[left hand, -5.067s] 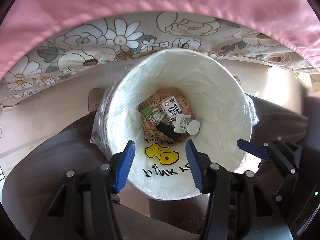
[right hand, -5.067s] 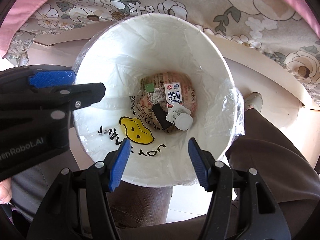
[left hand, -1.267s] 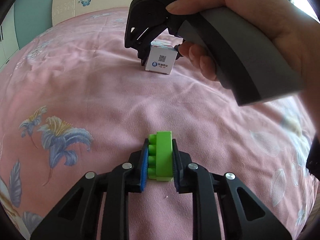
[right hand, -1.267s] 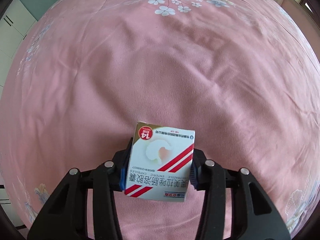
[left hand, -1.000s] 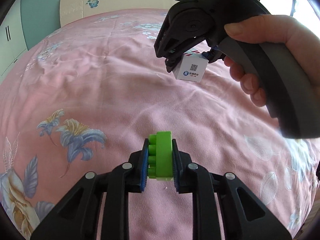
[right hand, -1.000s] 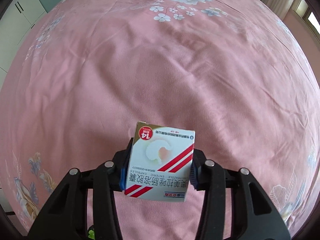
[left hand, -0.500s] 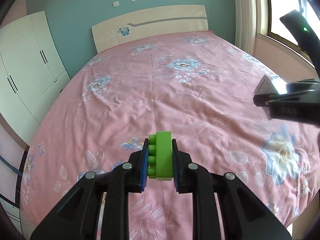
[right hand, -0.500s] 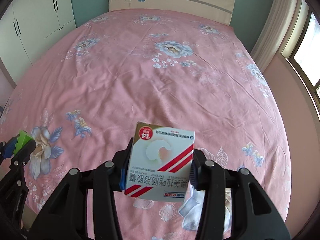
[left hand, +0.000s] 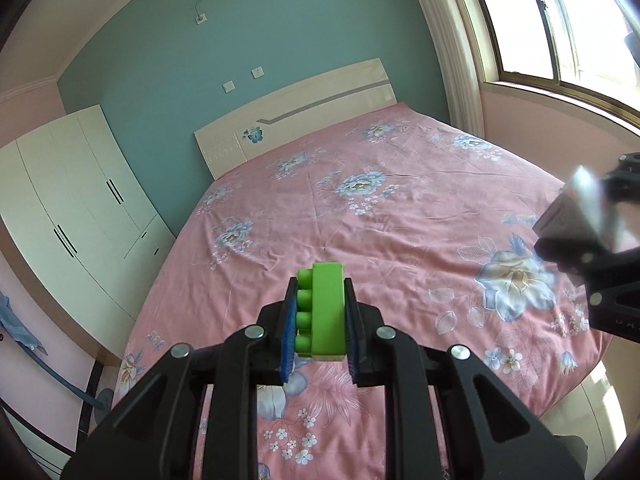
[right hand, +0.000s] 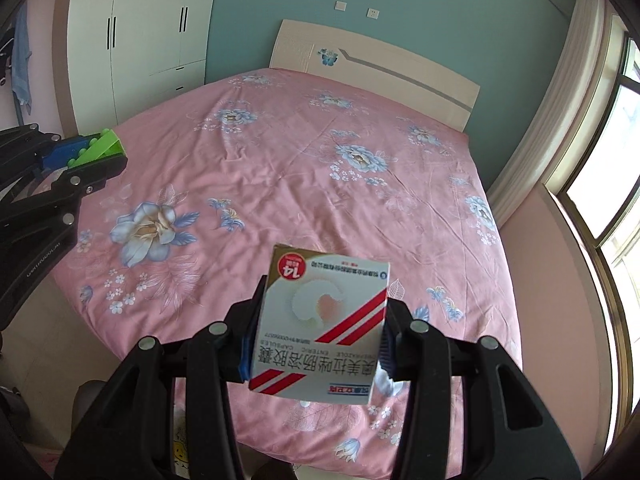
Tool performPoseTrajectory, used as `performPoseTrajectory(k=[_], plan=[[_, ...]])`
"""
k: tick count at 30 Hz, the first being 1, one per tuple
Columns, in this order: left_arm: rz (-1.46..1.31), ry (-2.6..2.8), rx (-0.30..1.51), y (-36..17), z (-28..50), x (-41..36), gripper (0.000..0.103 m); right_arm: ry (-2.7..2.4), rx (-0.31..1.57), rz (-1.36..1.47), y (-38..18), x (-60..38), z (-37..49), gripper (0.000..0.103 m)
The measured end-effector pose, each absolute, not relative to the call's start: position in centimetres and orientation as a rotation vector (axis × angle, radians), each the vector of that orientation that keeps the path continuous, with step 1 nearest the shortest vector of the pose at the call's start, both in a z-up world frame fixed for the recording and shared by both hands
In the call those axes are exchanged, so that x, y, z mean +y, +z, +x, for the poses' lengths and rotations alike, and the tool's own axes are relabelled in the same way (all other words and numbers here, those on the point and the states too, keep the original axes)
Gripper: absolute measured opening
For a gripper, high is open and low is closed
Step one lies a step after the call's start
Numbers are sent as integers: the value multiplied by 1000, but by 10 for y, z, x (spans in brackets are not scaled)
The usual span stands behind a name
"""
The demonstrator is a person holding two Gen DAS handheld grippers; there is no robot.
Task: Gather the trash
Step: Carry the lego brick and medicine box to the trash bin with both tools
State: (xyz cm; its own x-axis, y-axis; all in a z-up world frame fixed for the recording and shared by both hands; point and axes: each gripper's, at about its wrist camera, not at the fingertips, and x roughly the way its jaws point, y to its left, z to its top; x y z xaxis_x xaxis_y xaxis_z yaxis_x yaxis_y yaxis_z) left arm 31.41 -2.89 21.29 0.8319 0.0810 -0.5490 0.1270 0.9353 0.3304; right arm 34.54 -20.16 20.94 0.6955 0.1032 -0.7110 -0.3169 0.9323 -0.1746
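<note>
My left gripper (left hand: 320,312) is shut on a green toy brick (left hand: 324,310) and holds it in the air over the foot of the pink flowered bed (left hand: 380,216). My right gripper (right hand: 316,330) is shut on a white medicine box with red stripes (right hand: 320,324), also held above the bed's foot. The left gripper with the green brick (right hand: 98,146) shows at the left edge of the right wrist view. The right gripper with the box (left hand: 576,212) shows blurred at the right edge of the left wrist view.
A white headboard (left hand: 296,120) stands against the teal wall. White wardrobes (left hand: 68,216) stand to the left of the bed. A window (left hand: 560,20) is on the right. A bit of the bin's yellow print (right hand: 180,454) shows below the bed edge.
Both grippers have risen and pulled back from the bed surface with their objects held, so the whole bed and room now show. About five seconds ago both were open over the bin.
</note>
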Motion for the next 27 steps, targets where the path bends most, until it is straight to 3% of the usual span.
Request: performPoseTrajectory(k=[11,27], plan=[[422,-90,609,189,225,-26,23,292,767,-355,197,-192,231,47],[414,-145,780,71,165,-1,23,415,852,-376,94,-161,160,47]])
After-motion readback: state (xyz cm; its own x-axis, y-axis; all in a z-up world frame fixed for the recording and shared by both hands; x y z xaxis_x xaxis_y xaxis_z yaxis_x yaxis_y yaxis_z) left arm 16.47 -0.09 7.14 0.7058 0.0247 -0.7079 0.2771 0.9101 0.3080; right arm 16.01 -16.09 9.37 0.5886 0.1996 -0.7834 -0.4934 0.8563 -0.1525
